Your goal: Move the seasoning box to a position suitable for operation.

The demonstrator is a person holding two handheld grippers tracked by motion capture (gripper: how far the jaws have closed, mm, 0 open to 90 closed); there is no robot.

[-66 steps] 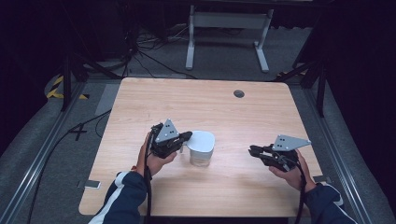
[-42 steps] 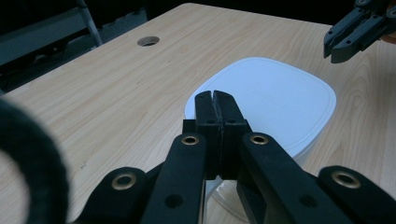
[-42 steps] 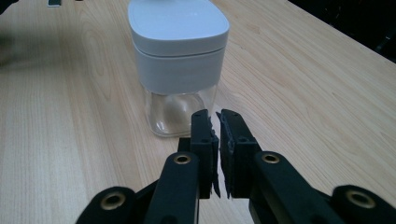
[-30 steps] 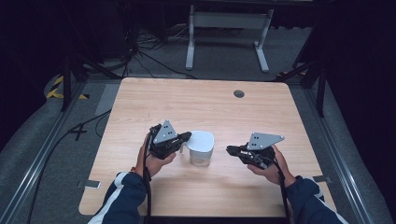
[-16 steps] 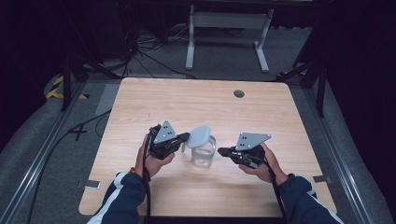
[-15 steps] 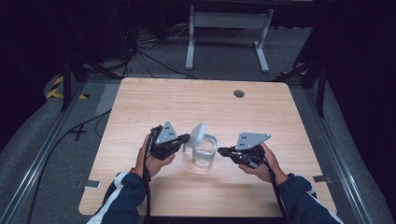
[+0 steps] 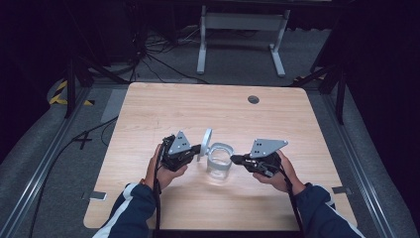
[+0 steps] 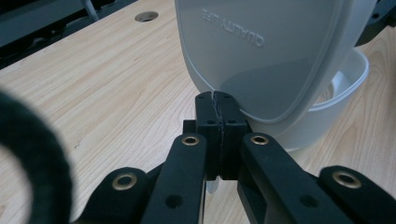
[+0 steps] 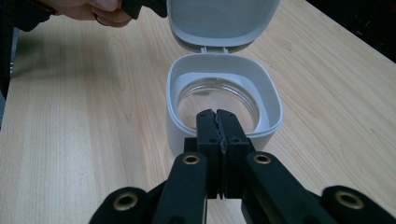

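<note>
Jar [image 7: 219, 159] upright, mouth up, lid [image 8: 261, 51] (hinged) raised in left jaws; right jaws clenched, empty.

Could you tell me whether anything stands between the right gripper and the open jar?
Nothing visible does. The right gripper sits directly at the near rim of the jar, fingers closed. The hinged lid is swung up on the far side, pinched by the left gripper.
</note>
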